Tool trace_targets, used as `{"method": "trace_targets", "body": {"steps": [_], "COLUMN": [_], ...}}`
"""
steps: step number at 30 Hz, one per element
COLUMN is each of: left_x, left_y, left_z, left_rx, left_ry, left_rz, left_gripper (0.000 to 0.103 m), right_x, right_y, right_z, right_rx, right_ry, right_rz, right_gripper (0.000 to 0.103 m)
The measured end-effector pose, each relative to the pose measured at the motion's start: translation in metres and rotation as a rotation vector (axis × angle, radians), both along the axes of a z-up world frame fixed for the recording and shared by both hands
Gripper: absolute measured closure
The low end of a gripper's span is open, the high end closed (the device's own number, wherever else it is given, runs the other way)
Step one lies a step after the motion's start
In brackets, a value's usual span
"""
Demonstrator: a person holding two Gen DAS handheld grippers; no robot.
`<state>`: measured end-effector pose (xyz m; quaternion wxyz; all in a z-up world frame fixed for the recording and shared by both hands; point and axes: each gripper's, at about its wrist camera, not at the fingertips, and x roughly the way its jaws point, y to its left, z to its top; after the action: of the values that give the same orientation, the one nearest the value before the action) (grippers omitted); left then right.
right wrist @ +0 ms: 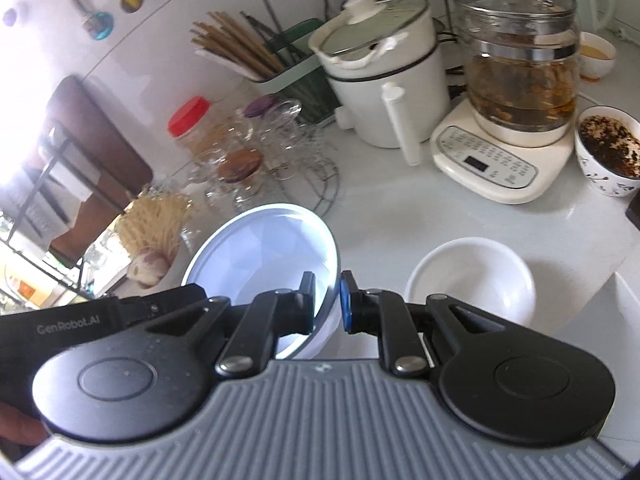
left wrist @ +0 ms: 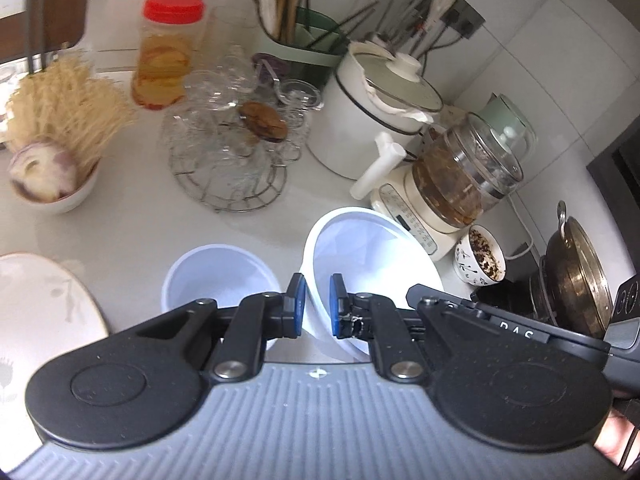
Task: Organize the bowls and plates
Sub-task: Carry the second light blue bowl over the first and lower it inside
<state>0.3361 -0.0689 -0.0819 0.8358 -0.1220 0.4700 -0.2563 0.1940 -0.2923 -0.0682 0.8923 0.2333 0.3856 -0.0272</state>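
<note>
A large white bowl (left wrist: 360,256) is held tilted above the counter. My left gripper (left wrist: 318,306) is shut on its near rim. My right gripper (right wrist: 326,304) is shut on the rim of the same bowl (right wrist: 260,248) from the other side. A smaller white bowl (left wrist: 218,276) sits on the counter just left of the left gripper. Another small white bowl (right wrist: 472,280) sits on the counter right of the right gripper. A white patterned plate (left wrist: 44,312) lies at the left edge of the left wrist view.
Behind stand a wire rack of glass cups (left wrist: 232,144), a red-lidded jar (left wrist: 170,48), a white pot (left wrist: 372,112), a glass kettle on a base (right wrist: 516,92), a cup of tea leaves (right wrist: 608,152), a chopstick holder (left wrist: 300,40) and a bowl with garlic (left wrist: 48,176). A dark pan (left wrist: 576,280) is at right.
</note>
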Motion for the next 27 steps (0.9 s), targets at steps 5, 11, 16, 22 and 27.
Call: {"method": "trace_targets", "body": {"steps": [5, 11, 16, 22, 27], "left_x": [-0.009, -0.017, -0.019, -0.010, 0.006], "left_y": [0.026, 0.054, 0.071, 0.072, 0.063], "left_z": [-0.001, -0.007, -0.017, -0.036, -0.053], "left_rx": [-0.002, 0.004, 0.015, 0.023, 0.026], "left_ry": [0.001, 0.018, 0.044, 0.081, 0.116], "left_rz": [0.052, 0.132, 0.189, 0.226, 0.263], "left_gripper": [0.090, 0.090, 0.090, 0.090, 0.090], "right_x": [0.005, 0.014, 0.026, 0.044, 0.061], "right_y": [0.015, 0.037, 0.052, 0.054, 0.051], "right_z": [-0.001, -0.001, -0.009, -0.020, -0.030], "right_rx": [0.008, 0.007, 0.004, -0.022, -0.060], "right_ry": [0.001, 0.007, 0.035, 0.074, 0.120], "right_rz": [0.054, 0.139, 0.191, 0.231, 0.267], "right_gripper": [0.088, 0.088, 0.088, 0.088, 0.087]}}
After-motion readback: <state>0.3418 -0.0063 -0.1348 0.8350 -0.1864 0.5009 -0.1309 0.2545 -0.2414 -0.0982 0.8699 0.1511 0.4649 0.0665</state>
